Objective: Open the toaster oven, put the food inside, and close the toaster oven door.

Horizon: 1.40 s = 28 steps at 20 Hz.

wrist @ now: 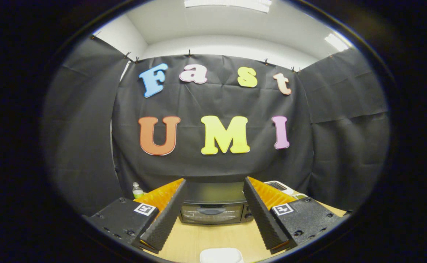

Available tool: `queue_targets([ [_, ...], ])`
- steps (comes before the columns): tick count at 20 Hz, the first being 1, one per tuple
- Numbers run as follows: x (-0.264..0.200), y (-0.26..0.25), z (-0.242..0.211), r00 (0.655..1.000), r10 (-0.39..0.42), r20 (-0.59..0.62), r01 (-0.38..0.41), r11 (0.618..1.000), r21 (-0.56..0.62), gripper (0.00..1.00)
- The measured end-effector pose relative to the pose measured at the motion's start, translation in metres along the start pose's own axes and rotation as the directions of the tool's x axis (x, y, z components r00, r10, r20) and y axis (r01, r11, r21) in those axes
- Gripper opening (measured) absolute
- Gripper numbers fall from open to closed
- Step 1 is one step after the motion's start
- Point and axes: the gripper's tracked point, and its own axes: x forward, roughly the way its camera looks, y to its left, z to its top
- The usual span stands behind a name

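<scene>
A black toaster oven [213, 209] stands on the wooden table [199, 237] against the booth wall, its glass door shut and its handle across the top of the door. My gripper [215, 190] is open, held above the table, with the oven showing in the wide gap between its two fingers and well beyond them. Nothing is between the fingers. A white object [221, 255] lies on the table close under the gripper, between the fingers' bases; I cannot tell what it is.
A small clear bottle with a green label [137, 190] stands left of the oven, behind the left finger. A white device [280, 187] sits right of the oven, partly hidden by the right finger. Bare tabletop lies between the oven and the white object.
</scene>
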Motion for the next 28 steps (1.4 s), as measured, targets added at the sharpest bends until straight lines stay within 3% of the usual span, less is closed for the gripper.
queue_targets([
  [10, -0.077, -0.001, -0.009, 0.999, 0.046, -0.002, -0.046, 0.999, 0.024, 1.0],
  [28, -0.081, 0.007, -0.02, 0.998, 0.068, -0.019, -0.067, 0.998, 0.019, 1.0],
])
